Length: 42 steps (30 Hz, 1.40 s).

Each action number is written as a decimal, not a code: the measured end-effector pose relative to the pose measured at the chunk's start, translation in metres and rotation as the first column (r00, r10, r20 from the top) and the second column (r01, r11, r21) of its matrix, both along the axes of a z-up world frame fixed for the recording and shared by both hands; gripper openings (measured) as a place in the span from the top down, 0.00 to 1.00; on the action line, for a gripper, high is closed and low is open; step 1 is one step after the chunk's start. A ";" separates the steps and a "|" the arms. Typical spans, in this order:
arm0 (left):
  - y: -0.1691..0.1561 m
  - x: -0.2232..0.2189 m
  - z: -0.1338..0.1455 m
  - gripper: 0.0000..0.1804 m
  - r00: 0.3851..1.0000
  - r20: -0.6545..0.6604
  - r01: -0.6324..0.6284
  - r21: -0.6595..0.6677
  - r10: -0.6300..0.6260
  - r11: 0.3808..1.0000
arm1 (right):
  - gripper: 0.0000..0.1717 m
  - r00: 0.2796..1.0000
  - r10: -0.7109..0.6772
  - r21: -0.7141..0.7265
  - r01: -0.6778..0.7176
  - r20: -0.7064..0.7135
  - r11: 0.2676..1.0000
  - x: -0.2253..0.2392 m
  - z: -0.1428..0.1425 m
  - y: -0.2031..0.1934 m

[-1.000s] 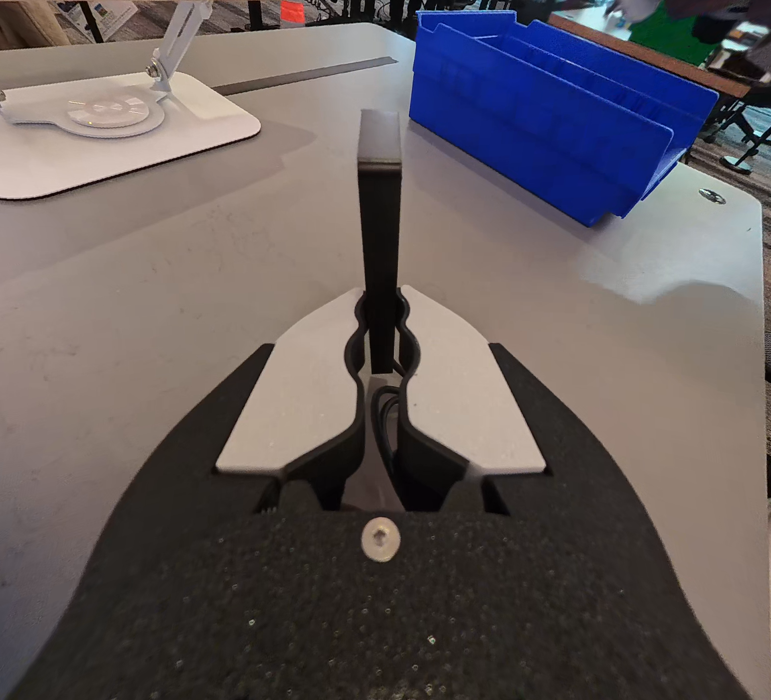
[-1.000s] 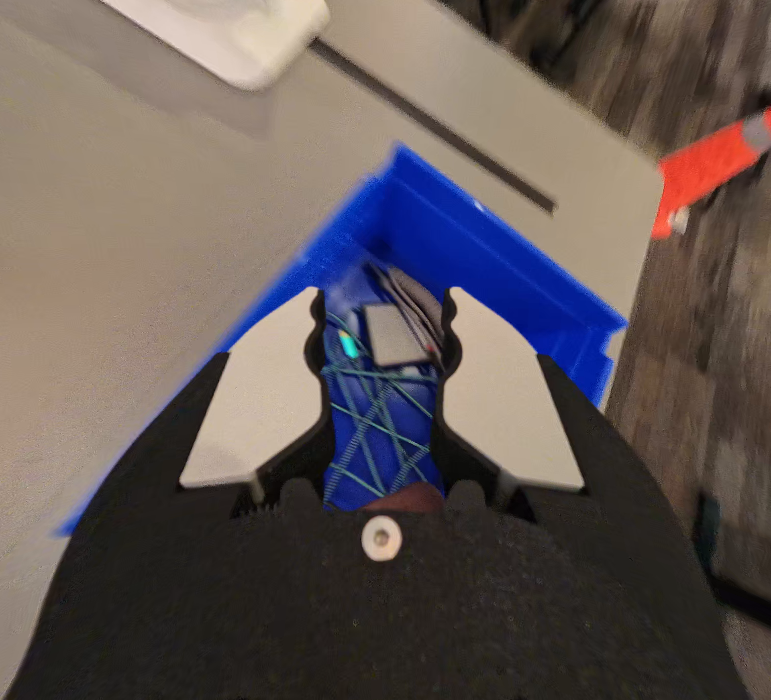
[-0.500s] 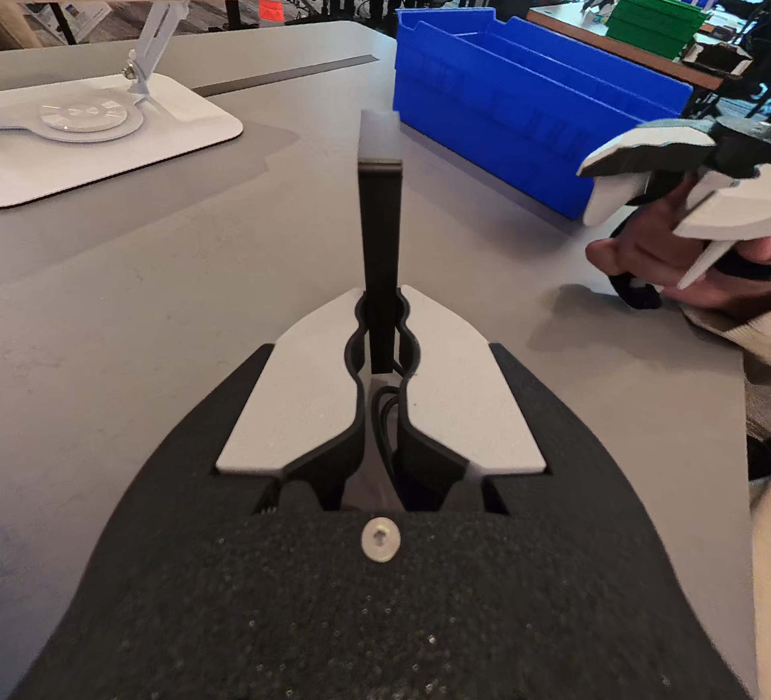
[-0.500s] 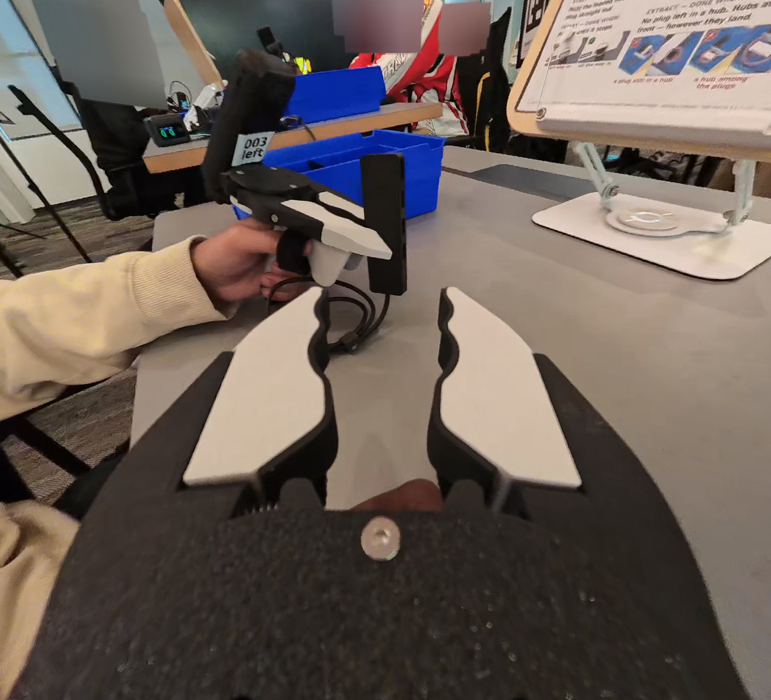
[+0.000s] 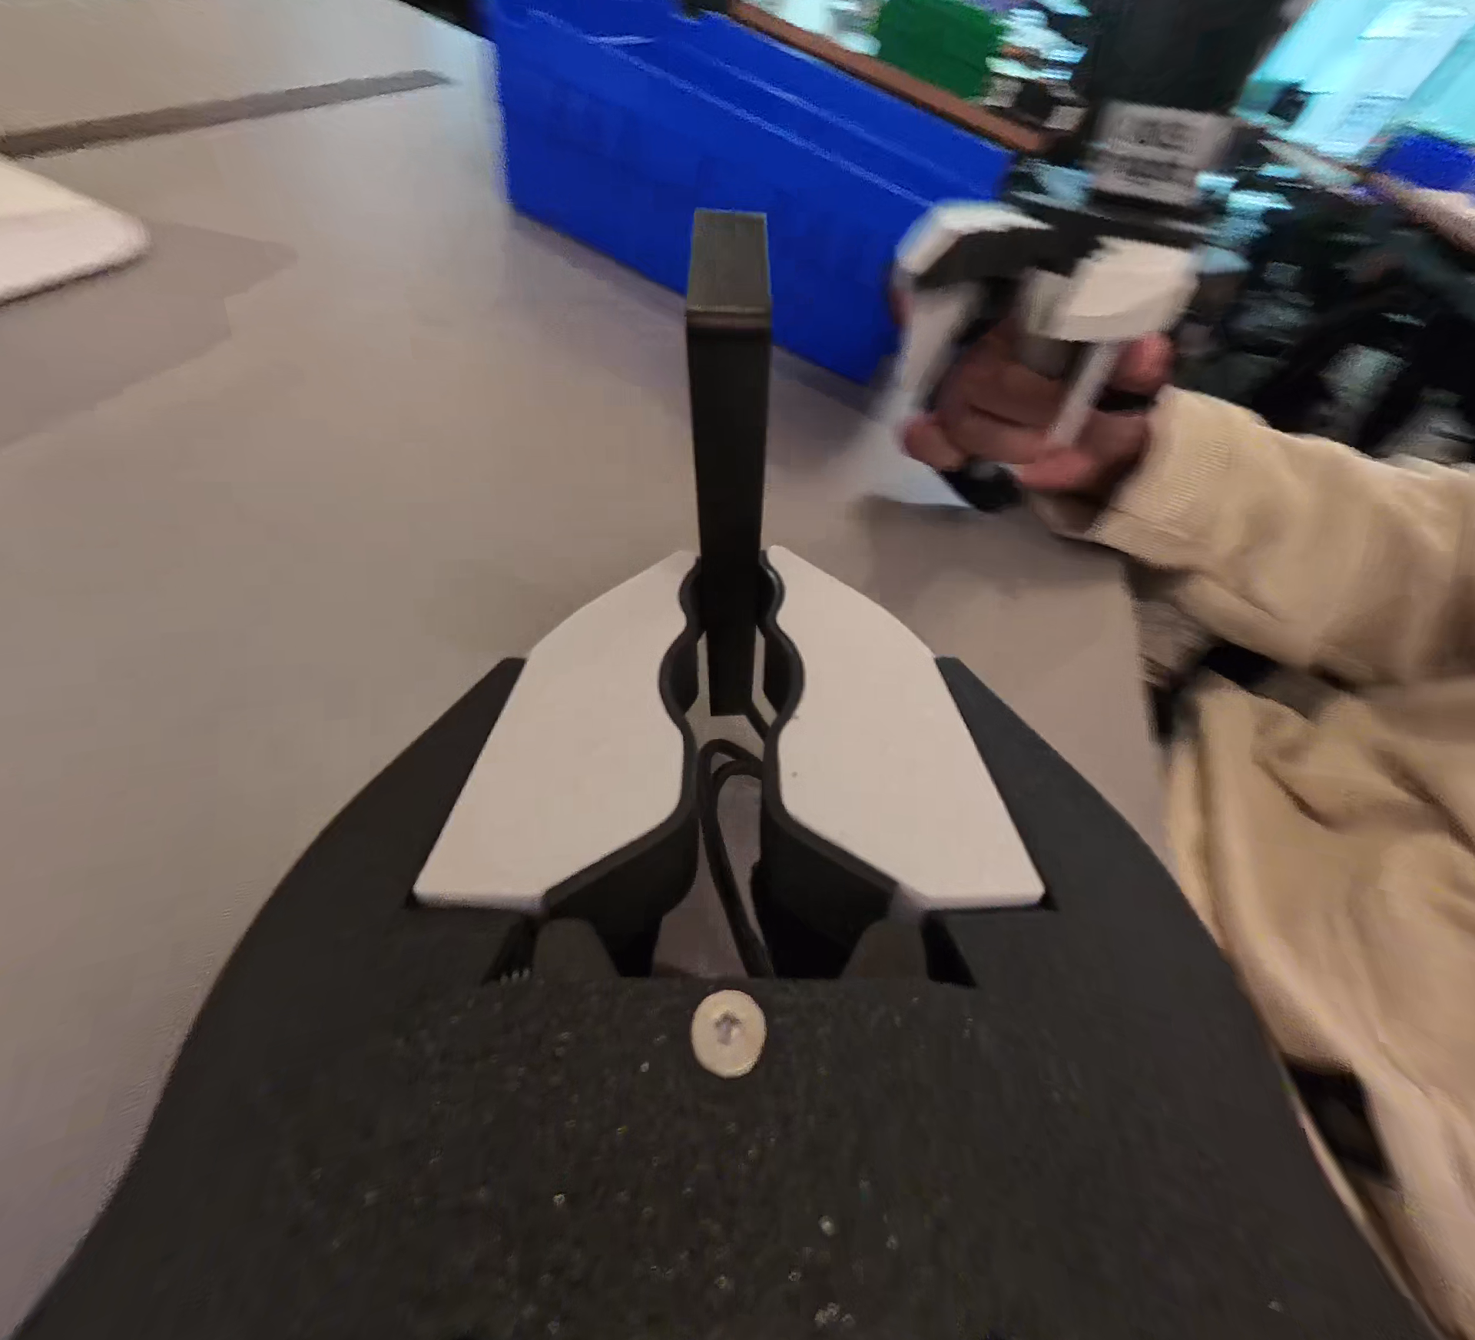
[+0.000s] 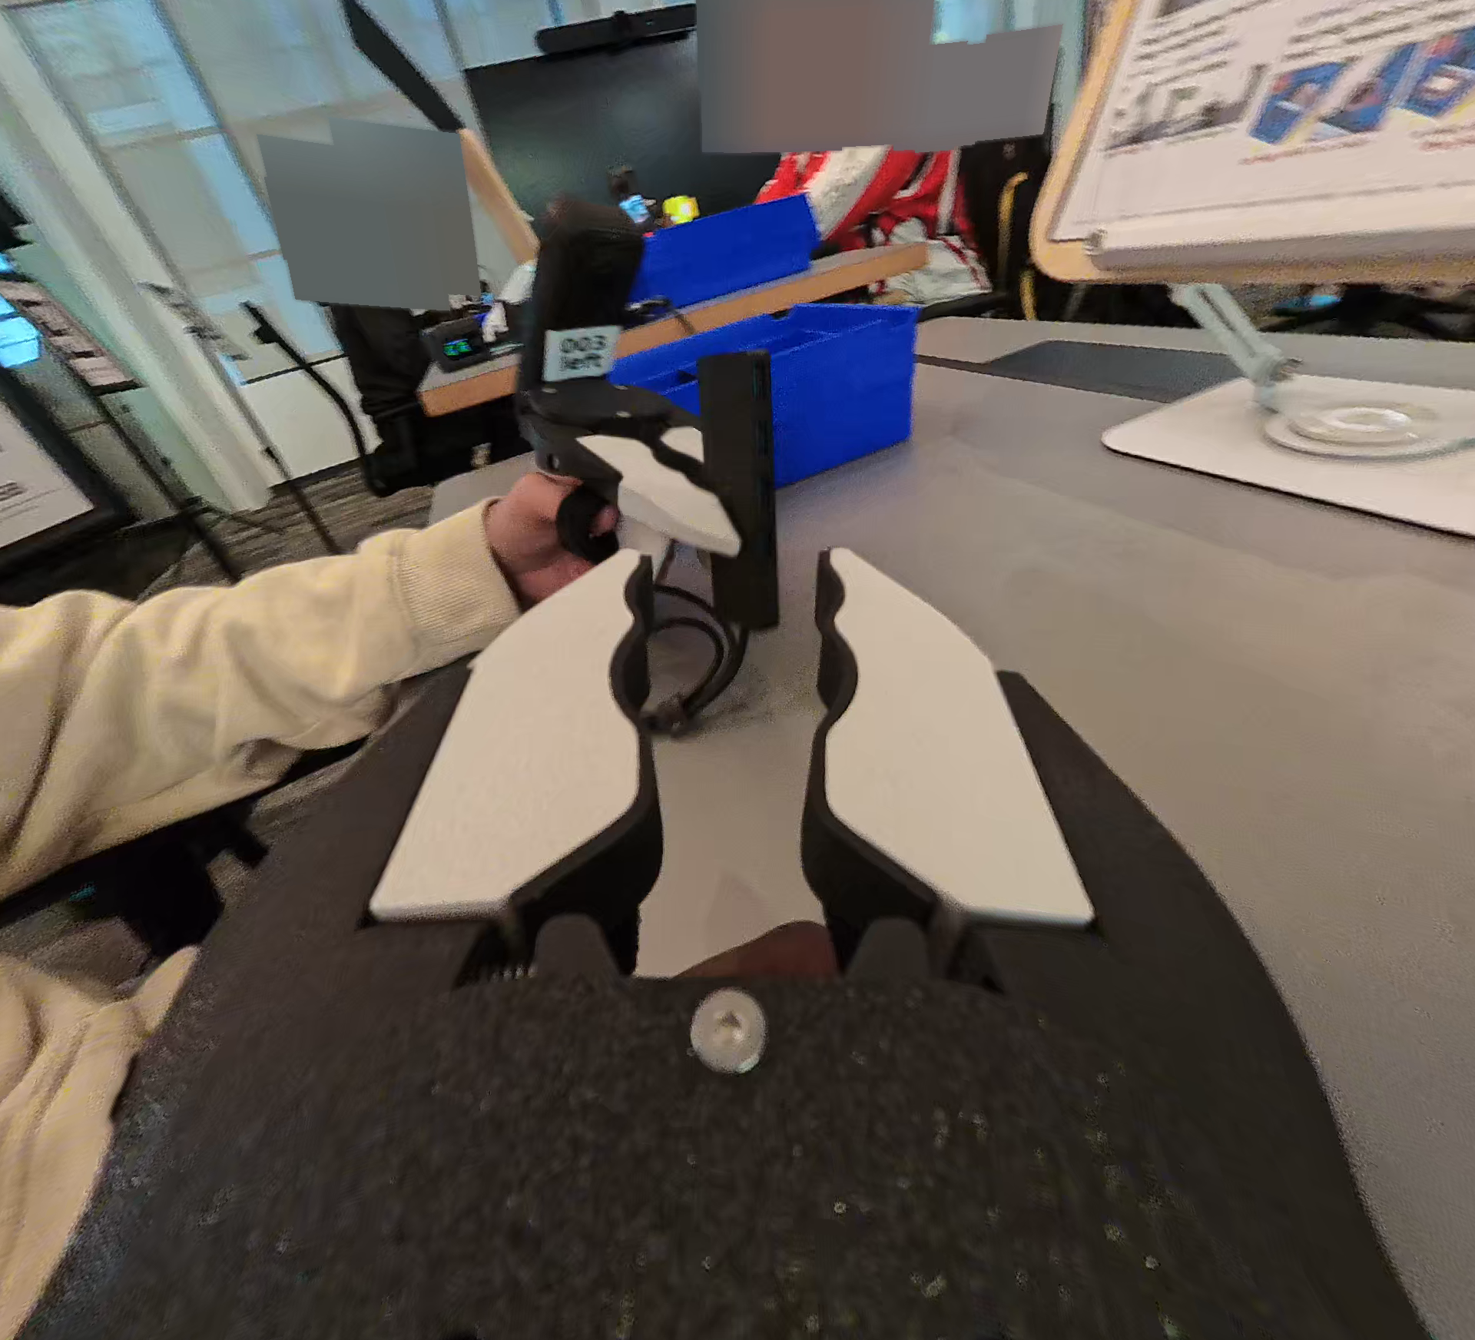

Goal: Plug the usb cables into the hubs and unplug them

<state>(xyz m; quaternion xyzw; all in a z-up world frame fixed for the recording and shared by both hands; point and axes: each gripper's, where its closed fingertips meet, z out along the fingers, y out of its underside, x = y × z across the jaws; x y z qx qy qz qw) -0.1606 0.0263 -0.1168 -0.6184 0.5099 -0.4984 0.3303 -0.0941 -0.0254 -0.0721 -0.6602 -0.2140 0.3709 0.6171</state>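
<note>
Black hub (image 5: pixel 728 423) stands upright, pinched near its lower end by your left gripper (image 5: pixel 730 583) above the grey table (image 5: pixel 319 503); your right gripper (image 6: pixel 728 567) is spread, empty. Push a plug hard and the hub may pivot or slip.

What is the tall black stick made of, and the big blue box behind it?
The black hub looks like matte hard plastic: dull, even, with sharp straight edges. The blue bin seems glossier moulded plastic, with ribbed walls and one bright uniform colour. Blur leaves both uncertain.

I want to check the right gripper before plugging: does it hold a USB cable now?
No, the right gripper is open, with only grey table showing between its fingers.
</note>
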 end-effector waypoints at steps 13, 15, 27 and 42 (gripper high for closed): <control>-0.064 0.020 0.001 0.94 0.958 -0.061 0.284 0.069 -0.280 0.956 | 0.80 0.941 0.318 -0.102 -0.306 0.121 0.946 -0.064 0.001 0.010; -0.064 0.021 0.001 0.94 0.959 -0.049 0.283 0.048 -0.280 0.958 | 0.93 0.929 0.335 -0.081 -0.326 0.157 0.942 -0.064 -0.001 0.007; 0.028 -0.002 0.043 0.70 0.937 0.197 -0.321 0.172 0.287 0.931 | 0.94 0.993 -0.051 0.025 0.049 0.106 0.999 0.006 0.025 0.028; 0.084 -0.035 0.018 0.71 0.683 0.118 -0.727 0.211 0.721 0.654 | 0.94 0.936 -0.297 -0.002 0.303 0.189 0.953 0.050 0.027 0.038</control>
